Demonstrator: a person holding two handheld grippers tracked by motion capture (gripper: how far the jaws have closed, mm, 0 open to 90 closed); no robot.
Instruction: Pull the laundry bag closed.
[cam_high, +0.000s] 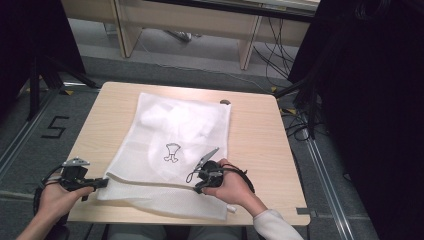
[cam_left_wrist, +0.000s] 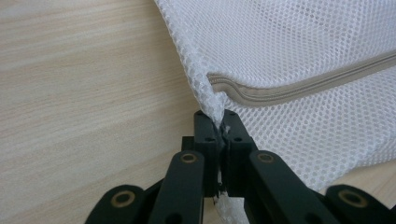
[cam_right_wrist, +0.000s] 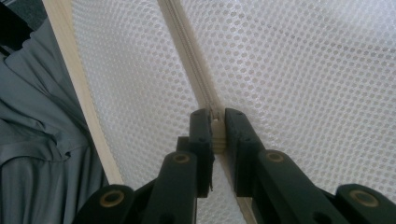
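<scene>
White mesh laundry bag (cam_high: 172, 150): flat on the pale wooden table (cam_high: 255, 135), folded white cloth inside, opening toward the person.
Beige zipper (cam_right_wrist: 189, 56): runs along the near edge.
Zipper slider (cam_right_wrist: 217, 133): right gripper (cam_right_wrist: 216, 114) nips it, likely to run it along.
Bag corner (cam_left_wrist: 211, 100): left gripper (cam_left_wrist: 218, 116) pinches it, anchoring the fabric taut.

White mesh laundry bag (cam_high: 175, 145) with grey zipper (cam_left_wrist: 299, 88) lies flat on table.

High cam overhead, claw cams close, all share mesh bag (cam_high: 175, 145)
</scene>
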